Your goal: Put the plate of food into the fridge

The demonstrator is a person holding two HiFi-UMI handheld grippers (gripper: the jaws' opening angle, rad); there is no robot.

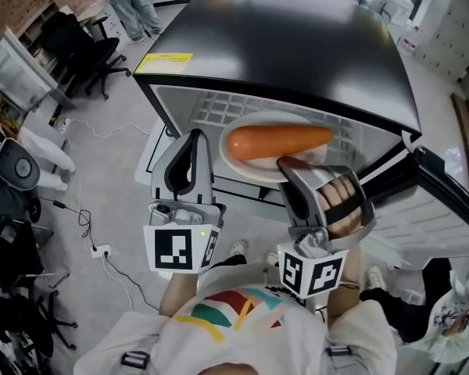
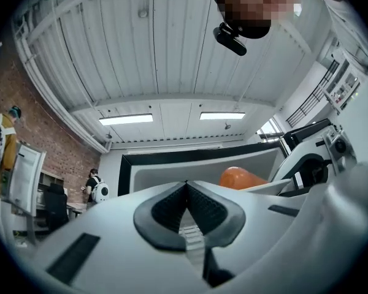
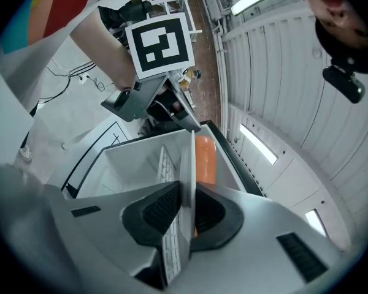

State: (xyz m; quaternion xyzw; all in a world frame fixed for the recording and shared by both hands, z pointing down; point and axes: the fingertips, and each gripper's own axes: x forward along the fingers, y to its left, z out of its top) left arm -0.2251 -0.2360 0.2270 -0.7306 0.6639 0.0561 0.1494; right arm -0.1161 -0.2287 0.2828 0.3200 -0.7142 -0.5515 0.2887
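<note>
Orange and glossy, the food [image 1: 277, 141] is looking like one fat, smooth sausage with rounded ends. It's lying on a round white plate [image 1: 242, 166] with a thin, plain rim. Its long axis is running left to right across the fridge [image 1: 297, 45] opening, parallel to the front edge of the shelf.

The plate is sitting level in the mouth of the fridge, over the front edge of the white wire shelf [image 1: 219, 112]. Can't tell if it's actually resting on the wires or just hovering above them.

The right gripper [image 1: 291, 165] is reaching in from the front and its fingers [image 3: 159, 210] are pinching the near rim of the plate. In the right gripper view the plate [image 3: 187, 182] is showing edge-on between the ribbed black pads, with the food [image 3: 205, 158] poking out beyond.

The left gripper [image 1: 195, 137] is hanging just beside the plate's left side, not touching it. Its fingers [image 2: 168, 210] are pressed together on nothing.

The fridge itself is a boxy thing with a shiny black top and a matte white plastic inside. Its door [image 1: 445, 186] is swinging open off to the right.
</note>
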